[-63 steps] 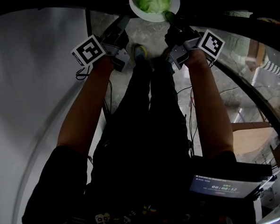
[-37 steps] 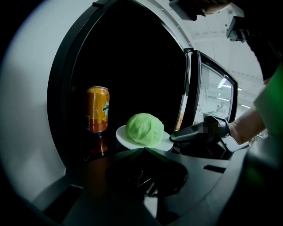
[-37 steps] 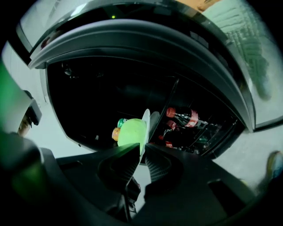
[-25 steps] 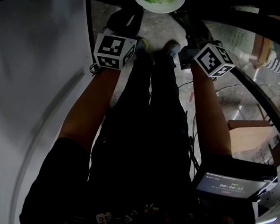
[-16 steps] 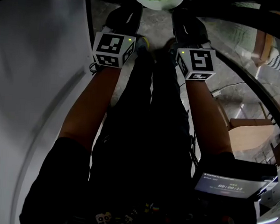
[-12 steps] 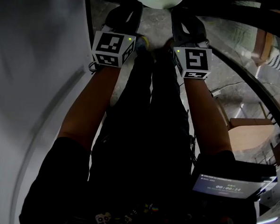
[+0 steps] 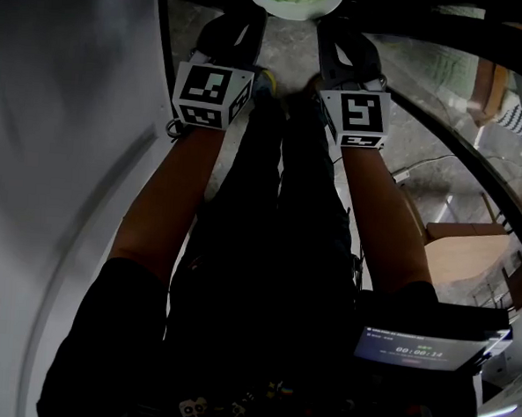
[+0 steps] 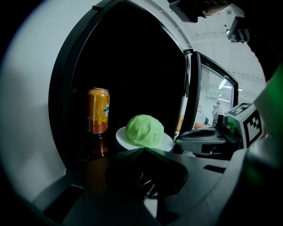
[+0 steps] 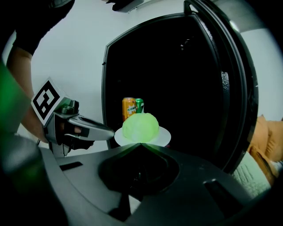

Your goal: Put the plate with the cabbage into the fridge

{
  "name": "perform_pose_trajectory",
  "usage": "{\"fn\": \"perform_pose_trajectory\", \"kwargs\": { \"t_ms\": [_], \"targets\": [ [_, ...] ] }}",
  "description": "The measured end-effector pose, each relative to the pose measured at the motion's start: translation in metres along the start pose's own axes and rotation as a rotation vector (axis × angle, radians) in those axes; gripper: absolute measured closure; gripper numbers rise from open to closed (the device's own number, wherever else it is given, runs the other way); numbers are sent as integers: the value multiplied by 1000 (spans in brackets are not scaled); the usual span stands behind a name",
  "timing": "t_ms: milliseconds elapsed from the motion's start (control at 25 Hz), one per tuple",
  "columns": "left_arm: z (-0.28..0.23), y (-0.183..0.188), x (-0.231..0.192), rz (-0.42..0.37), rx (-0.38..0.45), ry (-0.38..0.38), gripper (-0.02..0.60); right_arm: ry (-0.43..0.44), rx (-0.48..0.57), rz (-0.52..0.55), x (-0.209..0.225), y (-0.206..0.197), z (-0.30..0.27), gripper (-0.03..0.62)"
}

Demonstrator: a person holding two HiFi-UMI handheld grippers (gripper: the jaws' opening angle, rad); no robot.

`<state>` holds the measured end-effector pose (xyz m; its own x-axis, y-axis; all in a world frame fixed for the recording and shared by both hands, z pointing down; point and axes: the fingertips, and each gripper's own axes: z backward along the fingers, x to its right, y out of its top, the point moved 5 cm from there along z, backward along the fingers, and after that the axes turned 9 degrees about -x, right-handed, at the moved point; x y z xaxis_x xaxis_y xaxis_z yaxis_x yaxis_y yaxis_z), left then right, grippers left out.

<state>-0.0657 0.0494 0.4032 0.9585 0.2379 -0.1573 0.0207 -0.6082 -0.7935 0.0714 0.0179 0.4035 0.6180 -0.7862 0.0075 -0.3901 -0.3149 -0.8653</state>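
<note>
The left tool (image 8: 143, 149) and right tool (image 9: 140, 144) each clench the rim of the white plate (image 8: 167, 142) from opposite sides. The plate is held level, with the round cabbage (image 8: 144, 130) dome-up, before the open fridge (image 9: 185, 66).

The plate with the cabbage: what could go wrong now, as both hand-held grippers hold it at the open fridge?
1. The left hand-held gripper and the right hand-held gripper pinch only the rim of the plate; if one slips or tilts, the loose cabbage may roll off.
2. The orange can and the green can stand in the fridge behind the plate; pushing straight in could knock them over.
</note>
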Motion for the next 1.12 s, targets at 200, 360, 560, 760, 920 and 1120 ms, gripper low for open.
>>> {"fn": "perform_pose_trajectory", "kwargs": {
  "t_ms": [200,360,560,760,920,1120],
  "targets": [
    [0,0,2,-1,7,1,578,6,-1,3,-1,0,-1,589],
    [0,1,2,2,7,2,578,9,-7,-1,0,0,-4,589],
    [-7,8,-1,1,2,1,578,2,-6,-2,8,6,-10,589],
    [-15,19,-7,3,7,4,578,4,-1,-2,16,13,-18,589],
    [-20,26,-11,6,8,8,578,-2,2,-5,23,19,-24,589],
    [-24,30,-13,16,9,11,578,2,0,-14,28,23,-30,589]
  ]
}}
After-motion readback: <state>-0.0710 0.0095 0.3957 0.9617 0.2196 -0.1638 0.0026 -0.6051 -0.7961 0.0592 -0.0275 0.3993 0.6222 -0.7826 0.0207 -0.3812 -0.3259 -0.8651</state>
